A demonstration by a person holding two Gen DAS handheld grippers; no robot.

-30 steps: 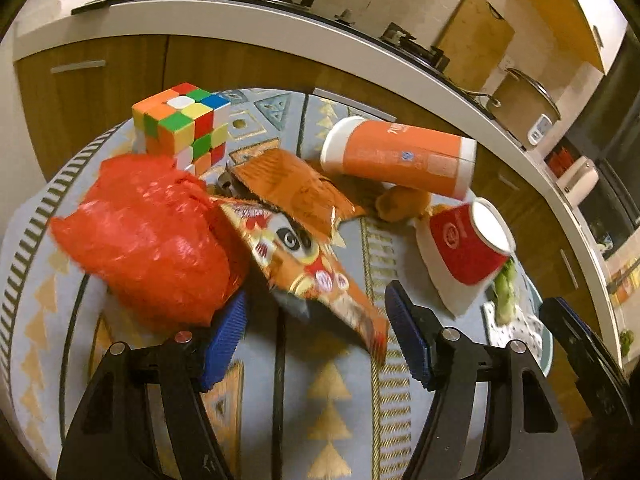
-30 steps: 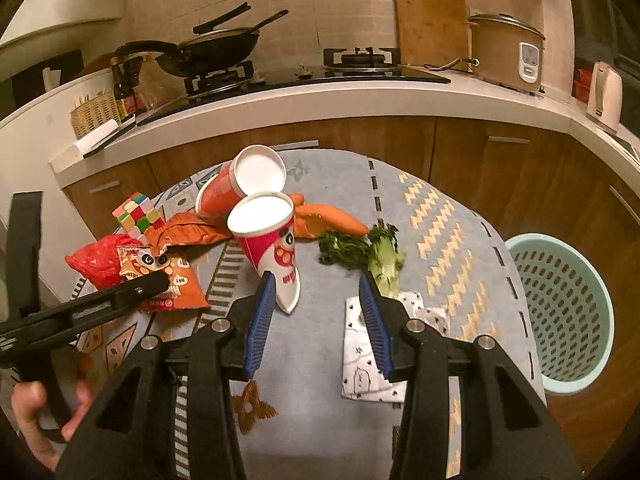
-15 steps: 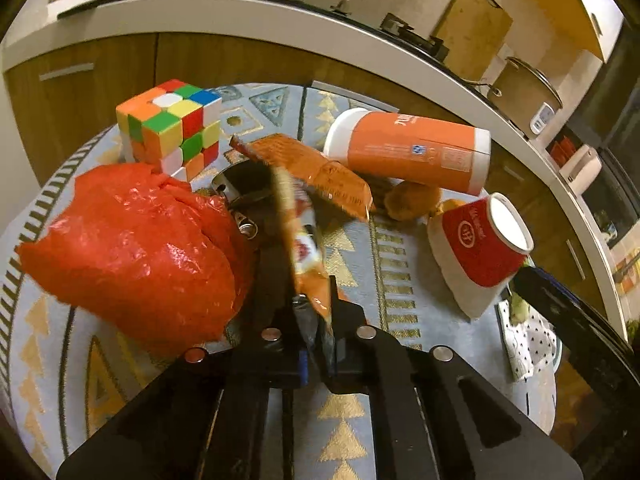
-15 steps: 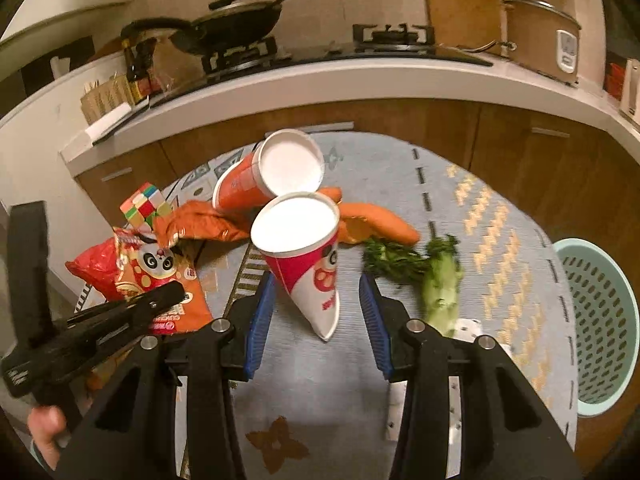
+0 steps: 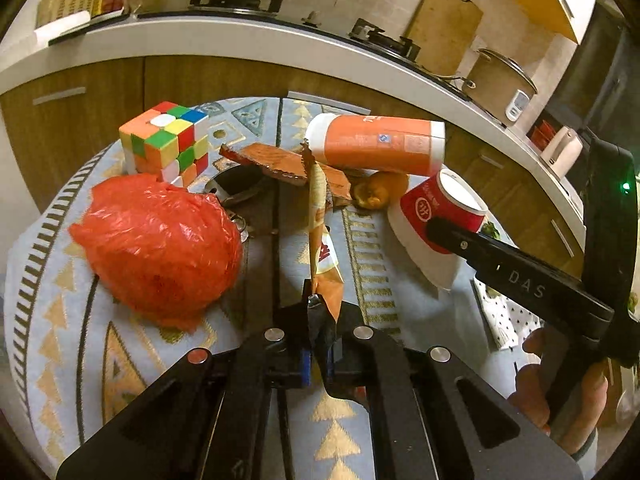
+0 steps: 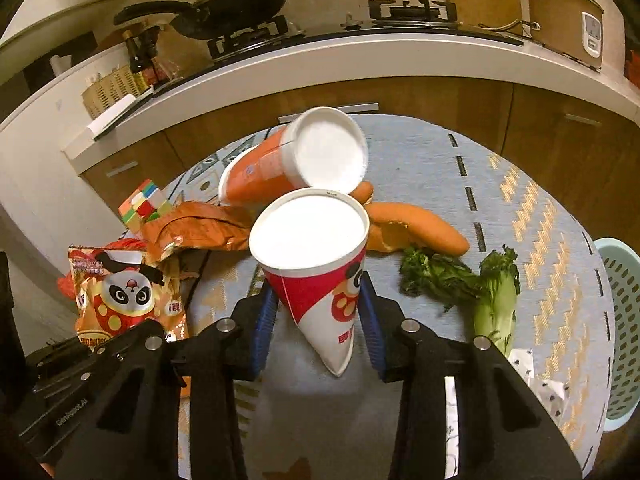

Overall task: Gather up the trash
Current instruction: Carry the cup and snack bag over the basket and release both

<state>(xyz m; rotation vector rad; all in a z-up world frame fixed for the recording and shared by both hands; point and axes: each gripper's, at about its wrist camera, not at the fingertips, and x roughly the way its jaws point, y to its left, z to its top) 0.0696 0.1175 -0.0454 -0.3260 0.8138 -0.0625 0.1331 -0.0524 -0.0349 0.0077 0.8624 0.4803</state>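
Note:
My left gripper (image 5: 317, 354) is shut on the lower edge of a panda snack wrapper (image 5: 322, 236), which stands on edge above the round table; the wrapper also shows in the right wrist view (image 6: 128, 296). My right gripper (image 6: 318, 320) is open, its blue pads (image 6: 264, 324) on either side of a crushed red-and-white paper cup (image 6: 316, 264) lying on the table; I cannot tell if they touch it. That cup also shows in the left wrist view (image 5: 436, 220). An orange cup (image 6: 280, 164) lies behind it. A red plastic bag (image 5: 160, 240) sits left of the wrapper.
A Rubik's cube (image 5: 166, 140), an orange wrapper (image 5: 280, 164), a carrot (image 6: 416, 226), greens (image 6: 480, 284) and a dotted napkin (image 6: 540, 384) lie on the patterned cloth (image 6: 540, 208). A light blue basket (image 6: 624, 320) stands off the table's right. A counter curves behind.
My left gripper has shut on the snack wrapper and lifted it on edge. My right gripper has moved forward so its open fingers sit around the red-and-white cup.

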